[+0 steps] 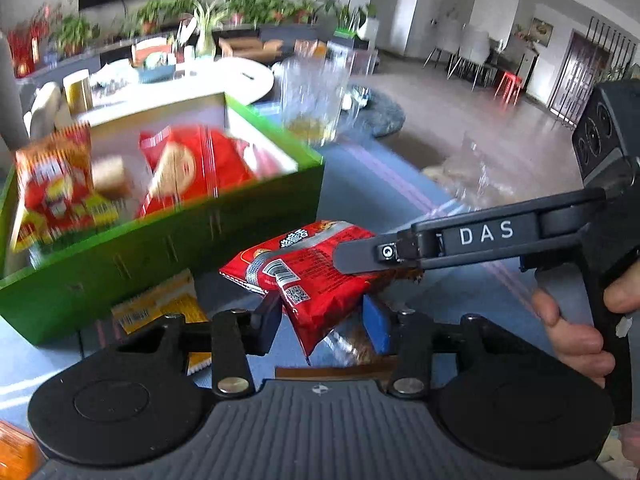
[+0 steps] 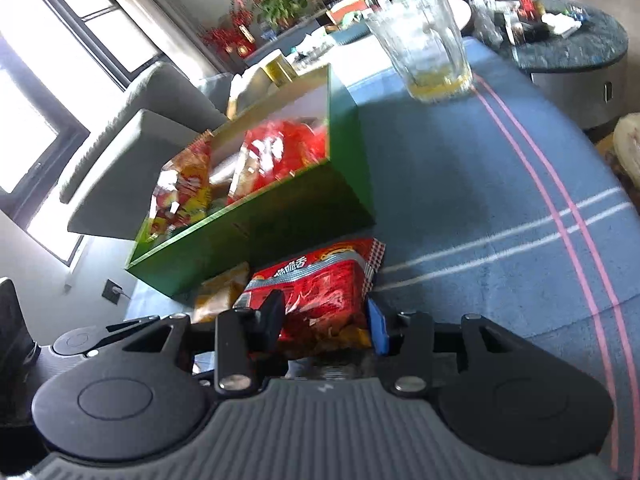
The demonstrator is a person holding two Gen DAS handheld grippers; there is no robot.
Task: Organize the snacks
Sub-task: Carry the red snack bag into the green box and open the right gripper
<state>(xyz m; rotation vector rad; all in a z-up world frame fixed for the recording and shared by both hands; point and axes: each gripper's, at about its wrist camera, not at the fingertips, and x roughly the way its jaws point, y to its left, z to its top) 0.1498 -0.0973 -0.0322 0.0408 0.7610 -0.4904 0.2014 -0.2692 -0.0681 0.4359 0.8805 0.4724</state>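
A red snack bag [image 1: 304, 276] [image 2: 320, 280] hangs just above the blue tablecloth, in front of the green box [image 1: 160, 248] [image 2: 248, 240]. My right gripper [image 1: 356, 264] [image 2: 326, 320] reaches in from the right and is shut on the bag's upper part. My left gripper [image 1: 324, 320] has the bag's lower corner between its fingers, with the pads against it. The green box holds several red and orange snack packs [image 1: 192, 168] [image 2: 280, 148]. A yellow packet [image 1: 160, 308] [image 2: 220, 296] lies flat on the cloth beside the box's front wall.
A large glass mug [image 1: 316, 92] [image 2: 428, 44] stands behind and to the right of the box. A person's hand [image 1: 572, 328] grips the right tool's handle. The blue tablecloth [image 2: 480, 180] stretches to the right. An orange pack [image 1: 16, 452] shows at the lower left.
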